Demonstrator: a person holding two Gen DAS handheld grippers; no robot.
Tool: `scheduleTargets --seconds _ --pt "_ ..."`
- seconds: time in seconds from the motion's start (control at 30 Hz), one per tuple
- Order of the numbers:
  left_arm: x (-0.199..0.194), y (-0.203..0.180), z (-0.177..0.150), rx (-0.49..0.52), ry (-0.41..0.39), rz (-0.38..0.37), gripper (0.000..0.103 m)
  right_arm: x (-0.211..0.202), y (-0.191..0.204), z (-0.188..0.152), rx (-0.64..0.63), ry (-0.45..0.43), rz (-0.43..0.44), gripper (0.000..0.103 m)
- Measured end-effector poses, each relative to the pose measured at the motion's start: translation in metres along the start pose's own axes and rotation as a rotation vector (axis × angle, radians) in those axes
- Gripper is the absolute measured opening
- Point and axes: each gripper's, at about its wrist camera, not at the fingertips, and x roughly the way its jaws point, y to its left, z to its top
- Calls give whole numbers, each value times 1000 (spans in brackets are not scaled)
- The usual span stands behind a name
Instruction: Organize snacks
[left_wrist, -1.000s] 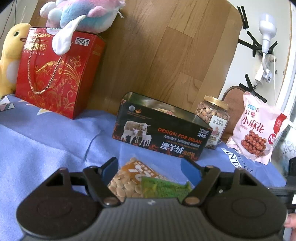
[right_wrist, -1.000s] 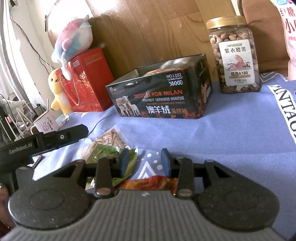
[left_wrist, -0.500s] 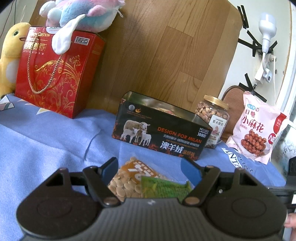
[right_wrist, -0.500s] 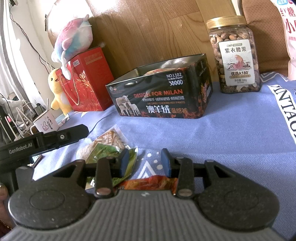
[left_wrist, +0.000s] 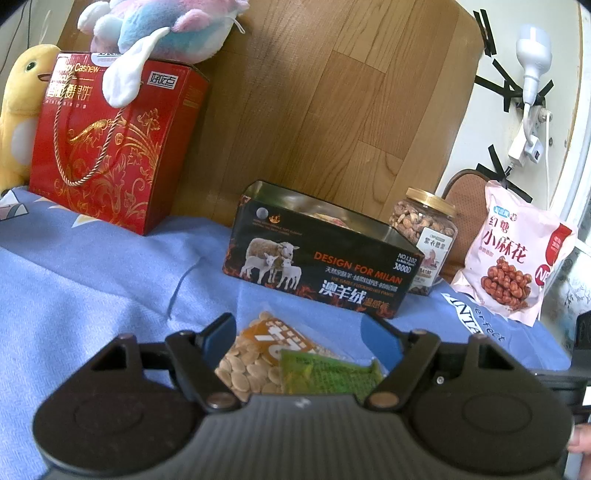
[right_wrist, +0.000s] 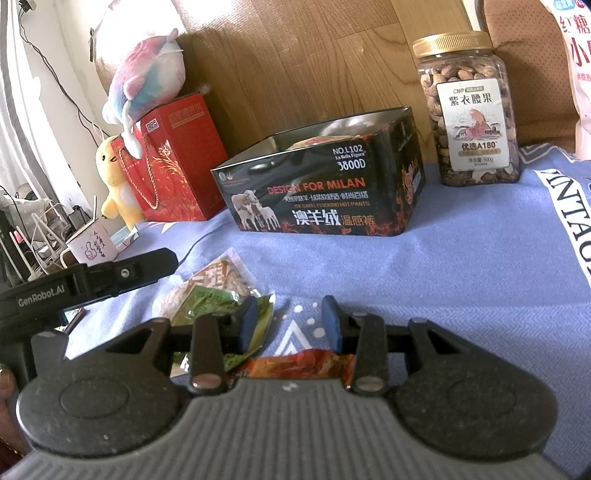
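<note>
On the blue cloth lies a clear packet of pale seeds (left_wrist: 255, 356) with a green packet (left_wrist: 328, 376) overlapping its right side. My left gripper (left_wrist: 301, 341) stands open over both, its blue pads apart and not pressing on them. Beyond them sits an open black tin (left_wrist: 325, 273) with some packets glimpsed inside. In the right wrist view my right gripper (right_wrist: 289, 325) is open over bare cloth. An orange-red packet (right_wrist: 295, 365) lies just below its pads, and the green packet (right_wrist: 207, 299) and seed packet (right_wrist: 221, 275) lie to its left. The black tin (right_wrist: 321, 199) stands further back.
A jar of nuts (right_wrist: 469, 110) and a pink snack bag (left_wrist: 517, 258) stand right of the tin. A red gift box (left_wrist: 110, 147) with plush toys is at the back left, against a wooden board. A white cup (right_wrist: 92, 247) sits off the left edge.
</note>
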Motion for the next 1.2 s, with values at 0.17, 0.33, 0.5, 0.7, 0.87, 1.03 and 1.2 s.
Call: scheduleTargets --seconds 0.17,0.33,0.5,0.7,0.87,1.03,1.2 --pt "0 0 0 1 0 -1 77 0 0 0 0 0 0 41" --pt "0 0 0 0 1 -1 77 0 0 0 0 1 0 41" --pt "0 0 0 1 1 -1 77 0 0 0 0 1 -1 41" --pt "0 0 0 1 1 -1 77 0 0 0 1 1 0 41" --pt "0 4 2 -23 7 -15 77 0 0 0 1 5 1 41" --pt "-10 36 14 -192 15 -34 74 -1 -1 -1 1 4 12 41" --pt "-17 39 26 -175 72 -53 74 -5 13 -4 -93 33 30 54"
